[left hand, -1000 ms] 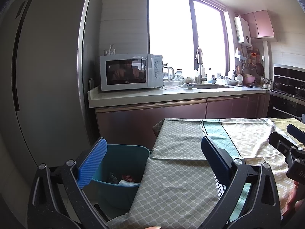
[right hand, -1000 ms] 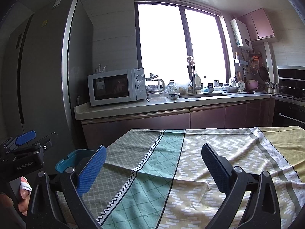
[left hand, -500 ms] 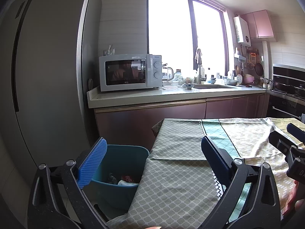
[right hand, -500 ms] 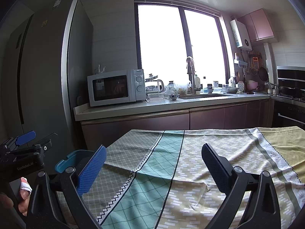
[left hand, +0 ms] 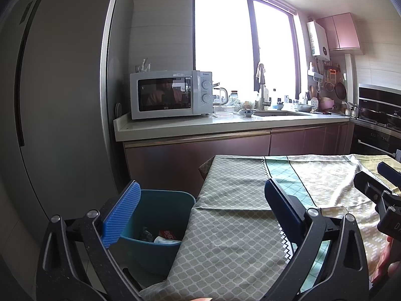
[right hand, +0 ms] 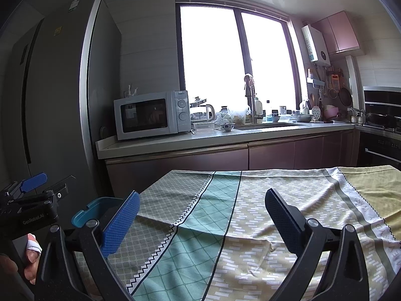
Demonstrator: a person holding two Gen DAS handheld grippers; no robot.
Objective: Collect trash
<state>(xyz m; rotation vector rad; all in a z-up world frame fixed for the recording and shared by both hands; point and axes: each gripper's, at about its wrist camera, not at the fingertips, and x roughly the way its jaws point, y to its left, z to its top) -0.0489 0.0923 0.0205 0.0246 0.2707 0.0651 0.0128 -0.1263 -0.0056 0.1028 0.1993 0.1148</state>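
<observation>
The teal bin [left hand: 160, 228] stands on the floor against the left edge of the cloth-covered surface [left hand: 233, 225], in front of the refrigerator [left hand: 57, 100]; inside it lie trash items [left hand: 163, 235], including a red wrapper. The left gripper [left hand: 200, 215] hovers over the bin's rim and the surface's left edge, fingers [left hand: 122, 215] spread apart, holding nothing. The right gripper [right hand: 200, 223] hovers above the tablecloth [right hand: 250, 215] to the bin's right, fingers [right hand: 120, 223] likewise apart and empty. Beyond the bin, a microwave [left hand: 170, 97] sits on the kitchen counter [left hand: 225, 125].
</observation>
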